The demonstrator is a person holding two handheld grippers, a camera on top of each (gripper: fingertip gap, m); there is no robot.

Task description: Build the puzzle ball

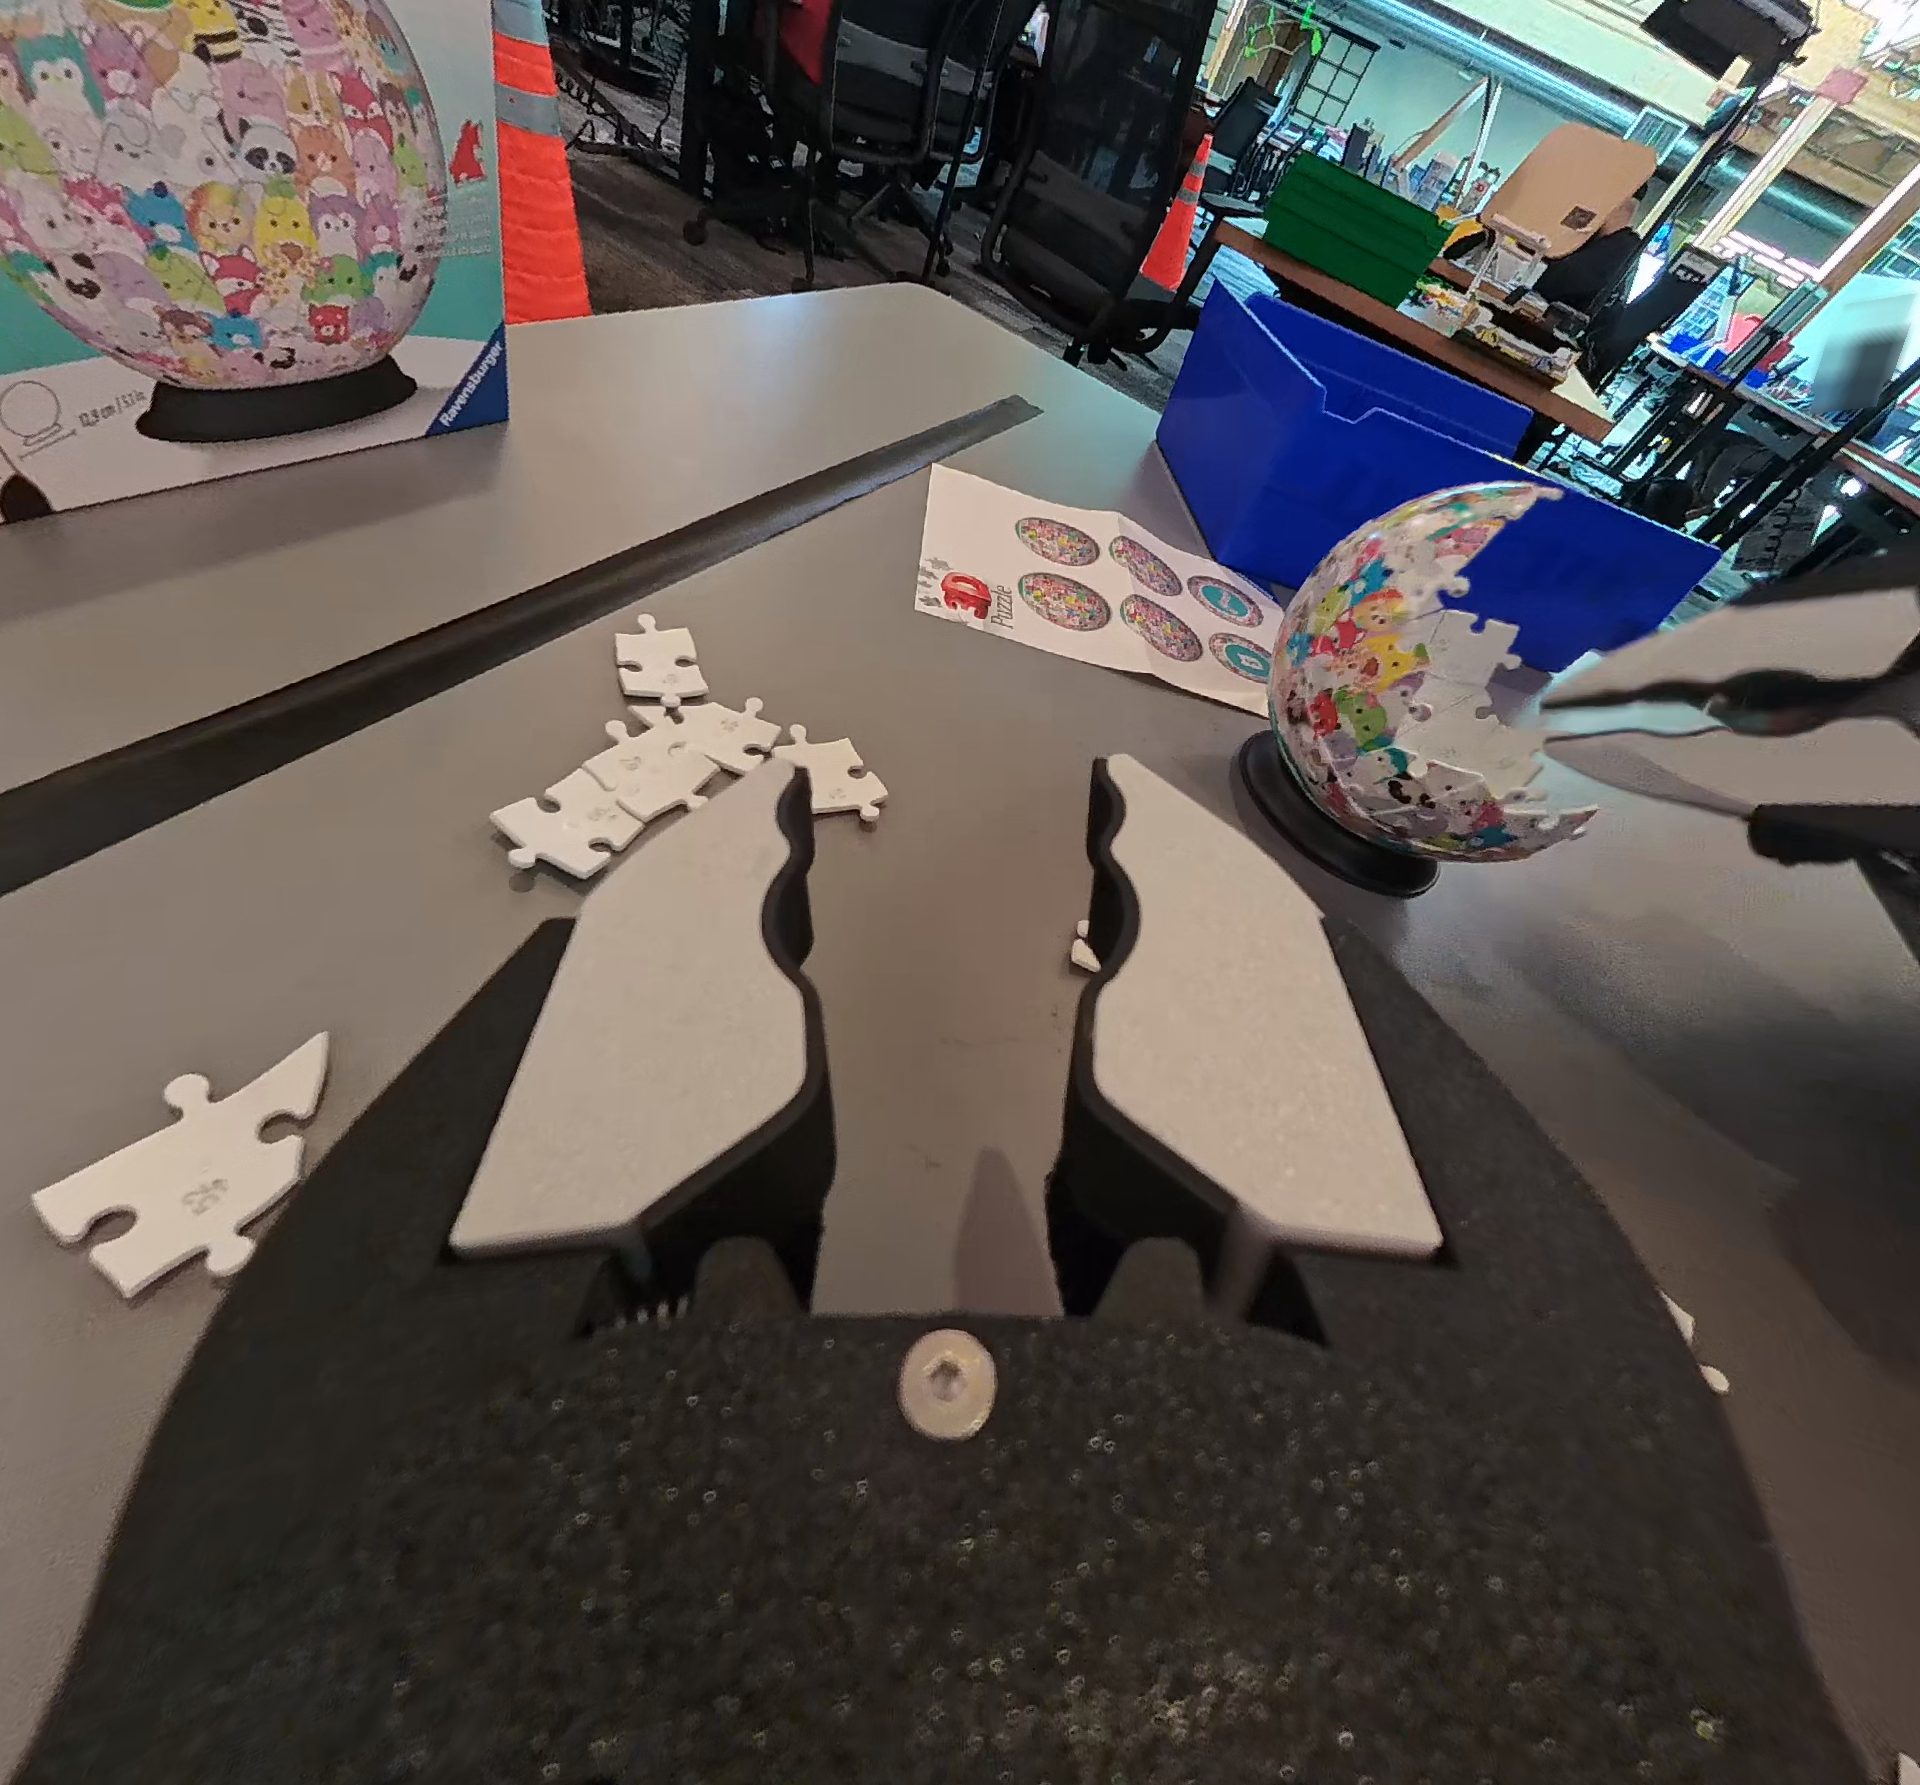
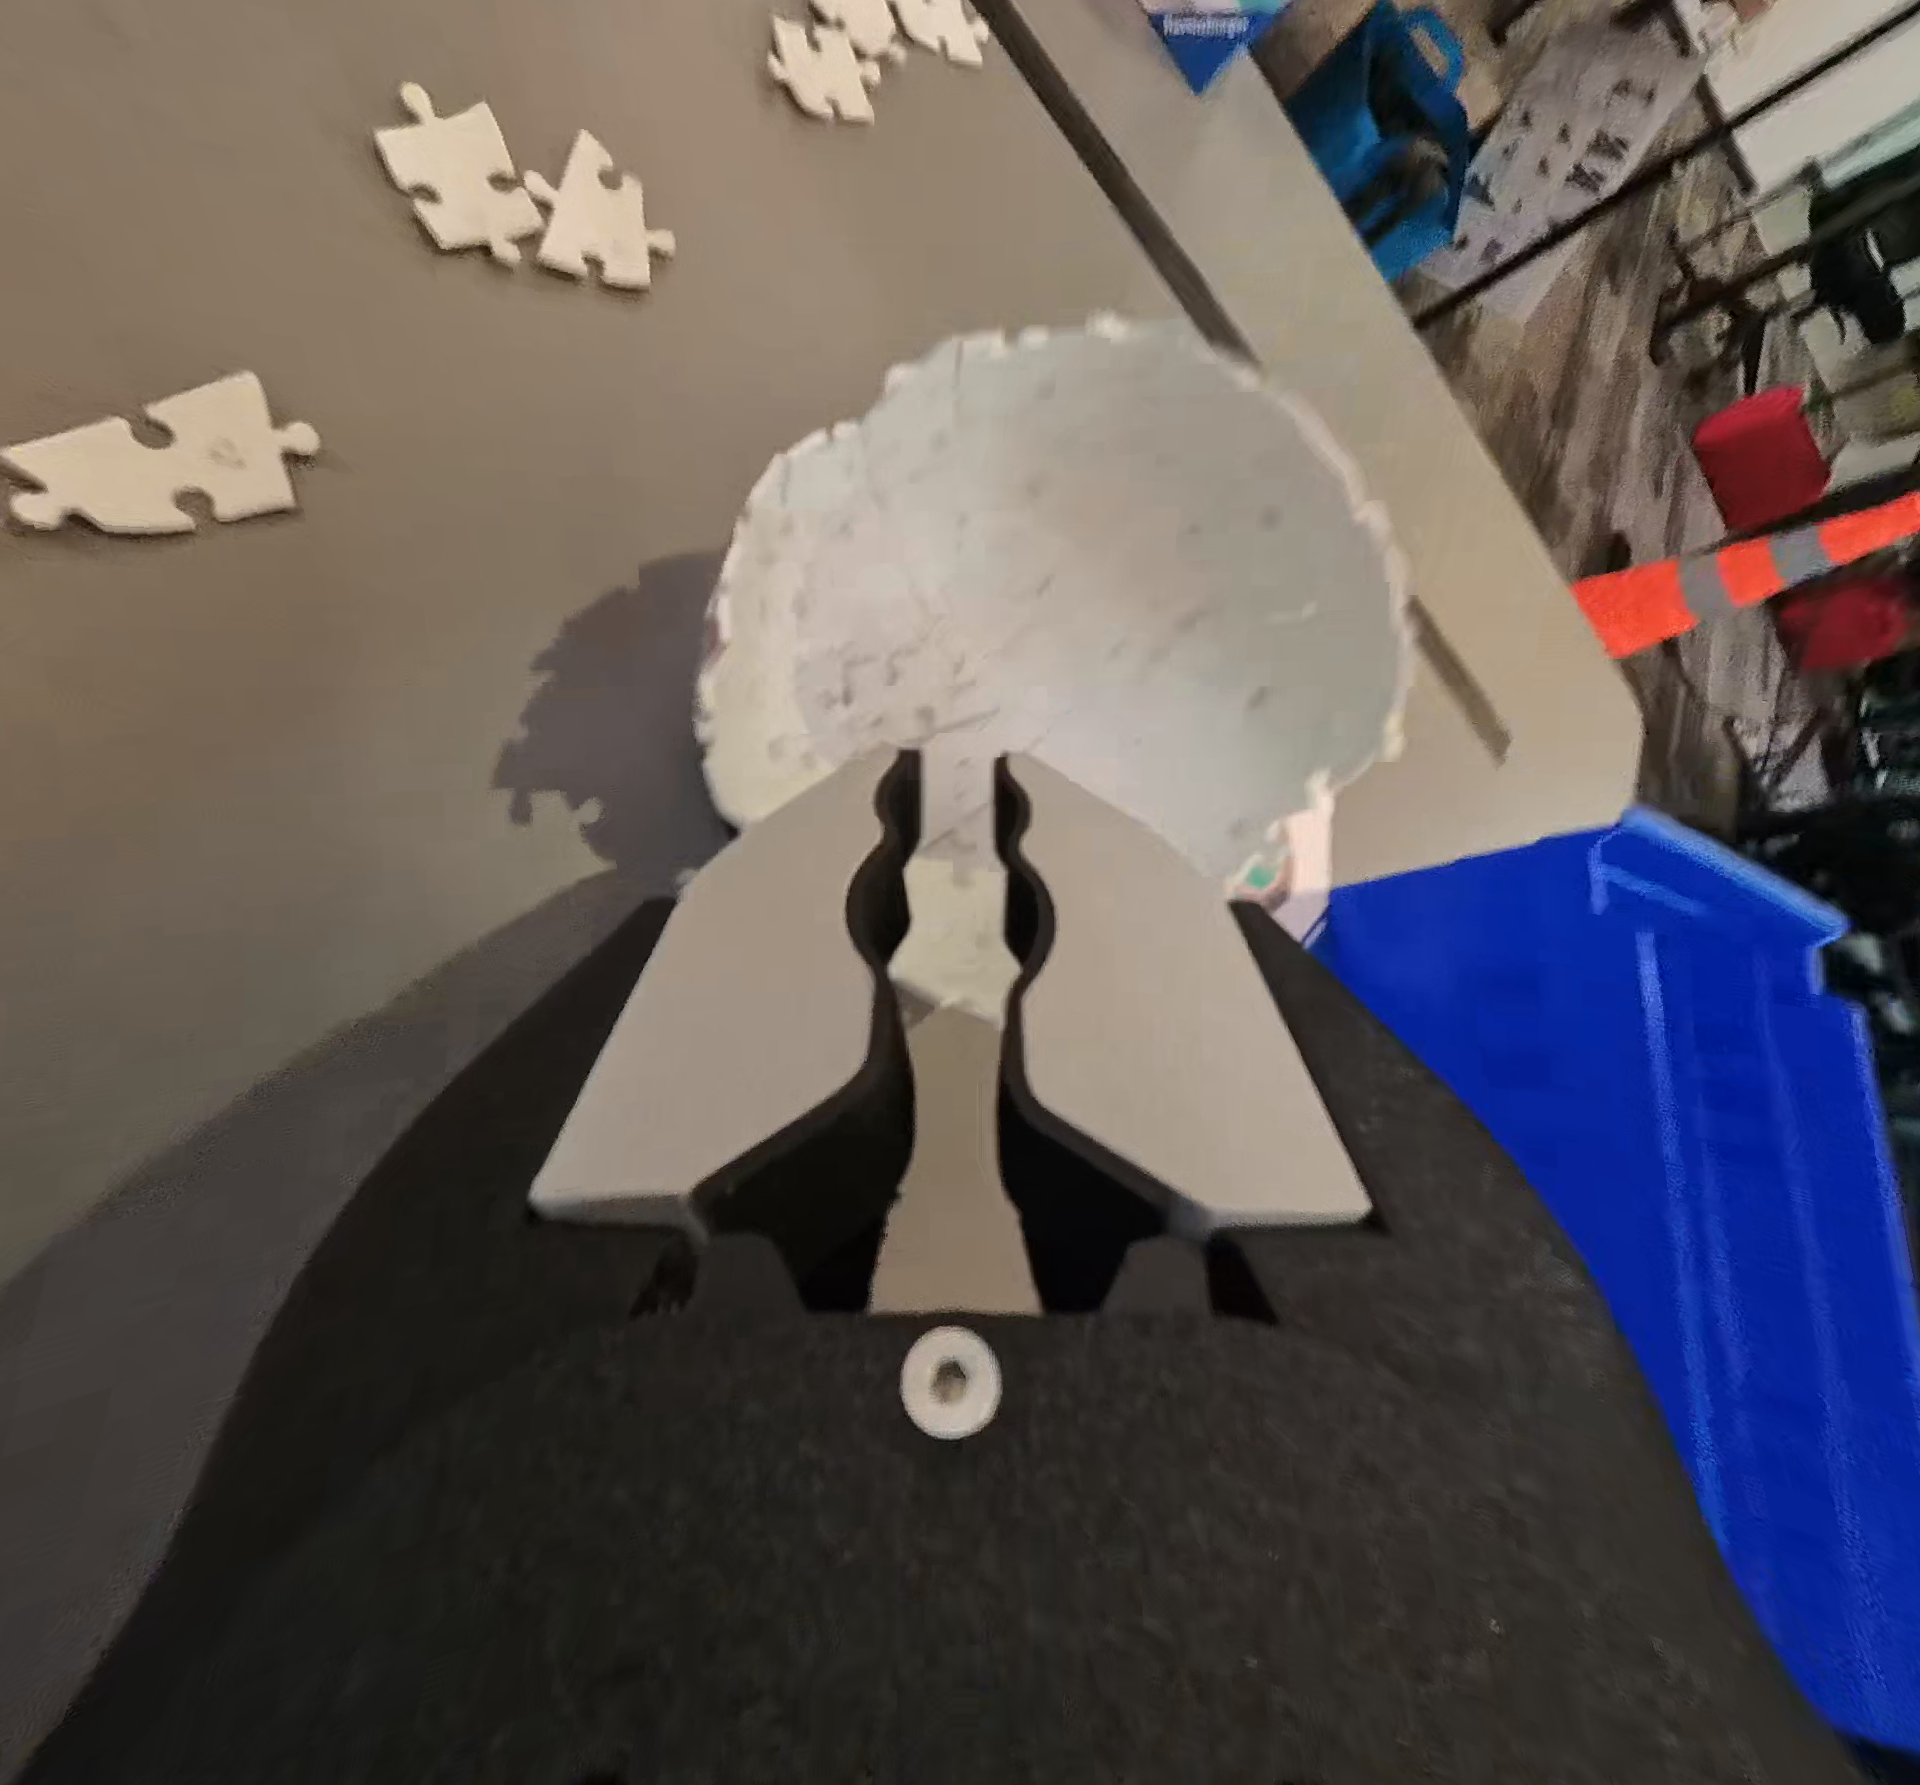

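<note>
the right wrist view is motion-blurred throughout. the puzzle ball (image 2: 1049, 592) has its near rim hidden behind the right gripper (image 2: 958, 790); whether a piece is pinched there cannot be told. beside the ball, the blue bin (image 2: 1662, 1164) is cut off by the frame edge. the puzzle box (image 1: 239, 166) is cropped at the top-left corner.

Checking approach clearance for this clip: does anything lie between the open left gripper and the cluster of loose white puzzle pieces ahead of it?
Nothing visible does. The left gripper is open over bare table, and the loose white pieces lie just ahead and to its left, with nothing between. The half-built puzzle ball stands off to the right.
</note>
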